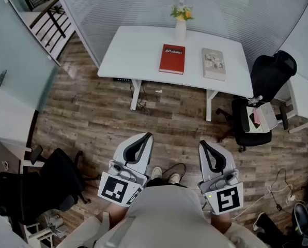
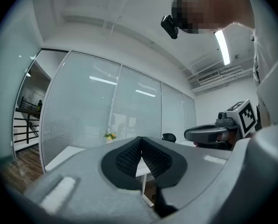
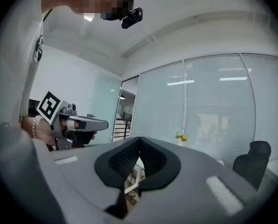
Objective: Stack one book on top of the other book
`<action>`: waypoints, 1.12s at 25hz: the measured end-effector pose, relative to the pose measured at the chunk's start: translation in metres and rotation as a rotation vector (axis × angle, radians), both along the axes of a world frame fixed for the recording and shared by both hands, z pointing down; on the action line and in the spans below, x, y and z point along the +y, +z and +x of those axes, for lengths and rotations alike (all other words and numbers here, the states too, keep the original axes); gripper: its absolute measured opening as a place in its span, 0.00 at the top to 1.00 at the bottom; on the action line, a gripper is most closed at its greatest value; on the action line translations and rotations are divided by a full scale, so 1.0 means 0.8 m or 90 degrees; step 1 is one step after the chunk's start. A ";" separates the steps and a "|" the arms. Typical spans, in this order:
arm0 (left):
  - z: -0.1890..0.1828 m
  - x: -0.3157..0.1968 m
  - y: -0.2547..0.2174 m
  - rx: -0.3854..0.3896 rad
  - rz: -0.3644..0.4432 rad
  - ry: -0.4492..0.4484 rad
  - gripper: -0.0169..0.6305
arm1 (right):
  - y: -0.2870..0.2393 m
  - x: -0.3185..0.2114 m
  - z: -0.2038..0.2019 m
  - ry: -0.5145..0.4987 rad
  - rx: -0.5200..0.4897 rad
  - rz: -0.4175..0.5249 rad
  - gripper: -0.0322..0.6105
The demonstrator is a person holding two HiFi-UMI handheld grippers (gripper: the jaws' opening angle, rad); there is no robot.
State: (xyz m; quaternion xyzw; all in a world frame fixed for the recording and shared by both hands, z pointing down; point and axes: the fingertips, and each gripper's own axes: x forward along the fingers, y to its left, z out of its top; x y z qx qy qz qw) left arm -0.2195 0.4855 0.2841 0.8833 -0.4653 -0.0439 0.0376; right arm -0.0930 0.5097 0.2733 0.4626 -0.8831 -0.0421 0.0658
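A wood-plank floor [image 1: 92, 118] fills most of the head view, bounded at the far side by a glass wall with blinds [image 1: 118, 4]. Against that wall stands a white table [image 1: 138, 50], with a black office chair [image 1: 267, 87] at its right end and another black chair [image 1: 45, 185] near the person's left side. Low in the view, close to the person's body and well apart from the table, both tools are held level and pointing toward it. The left gripper [image 1: 145, 136] has its jaws pressed together with nothing between them, as its own view confirms [image 2: 140, 146]. The right gripper [image 1: 203, 144] is likewise closed and empty [image 3: 139, 146]. On the tabletop the red book [image 1: 172, 59] lies flat, with the pale book [image 1: 214, 63] flat to its right. The two sit side by side with a gap, not stacked. A small vase of flowers [image 1: 180, 27] stands just behind the red book.
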 end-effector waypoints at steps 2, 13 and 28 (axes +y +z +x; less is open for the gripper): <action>-0.014 -0.001 0.002 0.001 -0.001 -0.002 0.97 | 0.001 -0.002 -0.011 -0.003 -0.001 0.009 0.94; -0.059 -0.019 0.011 0.008 -0.005 0.001 0.97 | 0.013 -0.021 -0.050 0.008 -0.001 0.007 0.94; -0.022 -0.111 0.014 0.009 -0.002 0.015 0.97 | 0.024 -0.108 -0.017 0.014 0.003 0.003 0.94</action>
